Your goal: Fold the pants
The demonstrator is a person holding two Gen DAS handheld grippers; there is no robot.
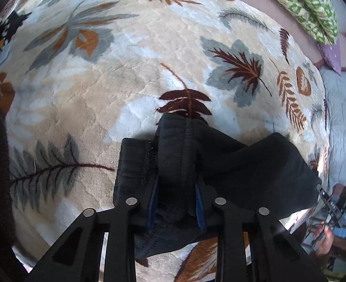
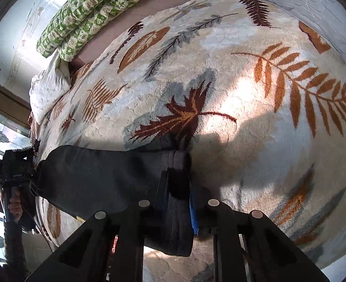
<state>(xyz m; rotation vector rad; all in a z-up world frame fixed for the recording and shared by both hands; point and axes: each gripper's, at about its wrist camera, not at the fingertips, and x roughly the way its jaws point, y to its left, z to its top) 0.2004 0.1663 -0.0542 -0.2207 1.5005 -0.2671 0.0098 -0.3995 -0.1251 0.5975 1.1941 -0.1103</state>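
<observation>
The black pants (image 1: pixel 231 164) hang stretched between both grippers above the leaf-patterned blanket (image 1: pixel 126 70). My left gripper (image 1: pixel 176 188) is shut on one bunched end of the pants, with a seam running up between its fingers. My right gripper (image 2: pixel 177 188) is shut on the other end of the pants (image 2: pixel 102 178), whose hem folds over the fingers. The cloth sags in a band between the two. The right gripper shows at the right edge of the left wrist view (image 1: pixel 332 206); the left gripper shows at the left edge of the right wrist view (image 2: pixel 18 164).
The cream blanket (image 2: pixel 243 89) with brown and grey leaves covers the bed. A green patterned quilt (image 2: pixel 90 11) lies folded at the far side. A white pillow (image 2: pixel 48 89) sits by it. A dark garment (image 1: pixel 6 30) lies at the blanket's far left.
</observation>
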